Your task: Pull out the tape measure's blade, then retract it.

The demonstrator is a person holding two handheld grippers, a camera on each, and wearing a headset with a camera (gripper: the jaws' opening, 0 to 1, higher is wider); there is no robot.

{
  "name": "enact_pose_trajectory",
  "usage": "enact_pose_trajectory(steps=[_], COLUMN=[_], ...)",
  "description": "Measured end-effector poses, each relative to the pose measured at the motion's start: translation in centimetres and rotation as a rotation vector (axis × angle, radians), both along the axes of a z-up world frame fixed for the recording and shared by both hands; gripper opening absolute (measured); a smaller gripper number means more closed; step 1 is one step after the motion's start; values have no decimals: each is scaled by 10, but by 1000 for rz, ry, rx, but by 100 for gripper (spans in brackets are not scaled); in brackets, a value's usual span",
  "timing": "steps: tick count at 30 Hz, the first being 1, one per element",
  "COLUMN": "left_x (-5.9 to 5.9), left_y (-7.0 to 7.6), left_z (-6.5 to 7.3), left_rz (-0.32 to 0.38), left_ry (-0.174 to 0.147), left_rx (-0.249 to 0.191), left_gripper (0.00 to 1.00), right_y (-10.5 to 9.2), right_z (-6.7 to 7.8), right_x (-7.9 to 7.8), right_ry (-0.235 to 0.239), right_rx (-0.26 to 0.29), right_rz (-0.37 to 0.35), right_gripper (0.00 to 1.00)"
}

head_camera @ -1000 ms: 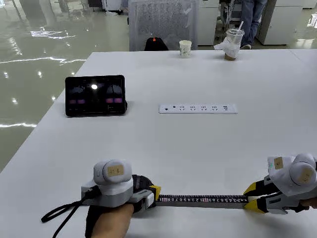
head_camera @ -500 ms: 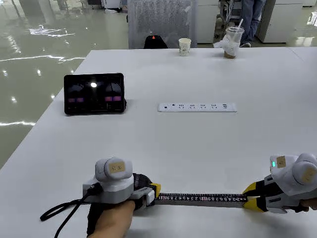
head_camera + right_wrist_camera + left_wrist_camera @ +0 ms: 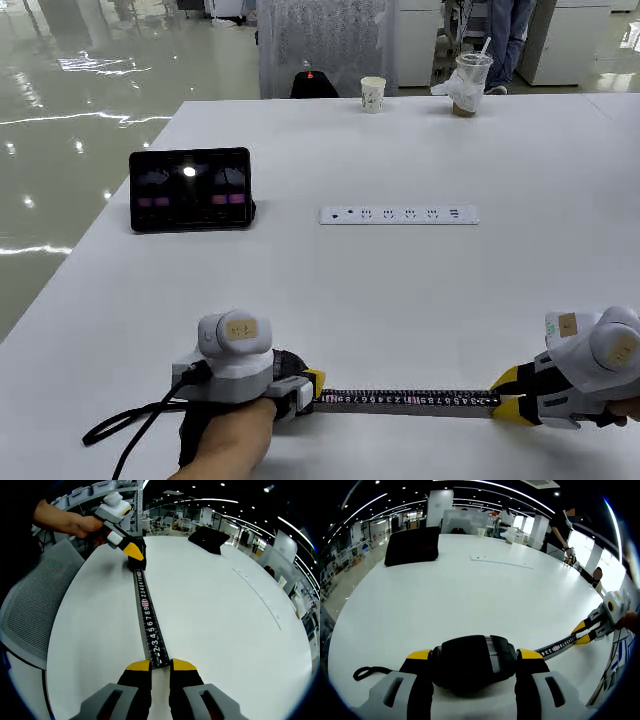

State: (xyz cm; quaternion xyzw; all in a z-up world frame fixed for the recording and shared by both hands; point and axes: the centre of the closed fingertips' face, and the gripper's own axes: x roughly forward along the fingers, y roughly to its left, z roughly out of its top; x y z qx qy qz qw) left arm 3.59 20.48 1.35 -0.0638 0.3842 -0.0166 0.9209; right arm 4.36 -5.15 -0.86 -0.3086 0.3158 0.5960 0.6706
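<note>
Here, landmark: the strip (image 3: 399, 216), laid flat on the white table (image 3: 420, 300), is taken as the reference for every place below.
Case: the black case (image 3: 470, 667) is clamped by the left gripper (image 3: 305, 388). It is set on the table on the person's side of the strip and left of the strip's left end.
Left jaws: they are spread fairly wide, and their yellow tips are pressed against opposite sides of the case.
Blade: the blade (image 3: 405, 401) is drawn out of the case and stretched flat along the table, numerals up. It is laid roughly parallel to the strip, on the person's side and well apart from it.
Right gripper: the right gripper (image 3: 503, 397) is held on the person's side of the strip, just past its right end.
Right jaws: they are brought narrow, and the blade's free end is pinched between the yellow tips.
Hand: a hand (image 3: 232, 445) is seen gripping the left gripper from below.
Cord: a black cord (image 3: 125, 432) is trailed from the left gripper, leftward and away from the strip.
Tablet: a dark tablet (image 3: 191, 190) is propped up left of the strip, well apart from it.
Cups: a paper cup (image 3: 373, 95) and a plastic cup (image 3: 470, 85) with a straw are set beyond the strip, near the table's far edge.
</note>
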Motion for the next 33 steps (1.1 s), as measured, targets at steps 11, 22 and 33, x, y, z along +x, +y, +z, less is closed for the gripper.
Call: enact_pose_trajectory(steps=[11,22,33], left_x=[-2,-2,-2], left_y=[1,1,1], left_z=[1,1,1], left_rz=[-7,-11,-10], left_ry=[4,0,3], left_rx=[11,7,2], left_gripper=[58,58,58], right_y=[-1,-1,6], right_z=[-1,-1,0], right_x=[2,2,0], right_ry=[1,-1,-3], right_rx=[-3,-8,-6], right_rz=[-2,-5,8], right_gripper=[9,9,9])
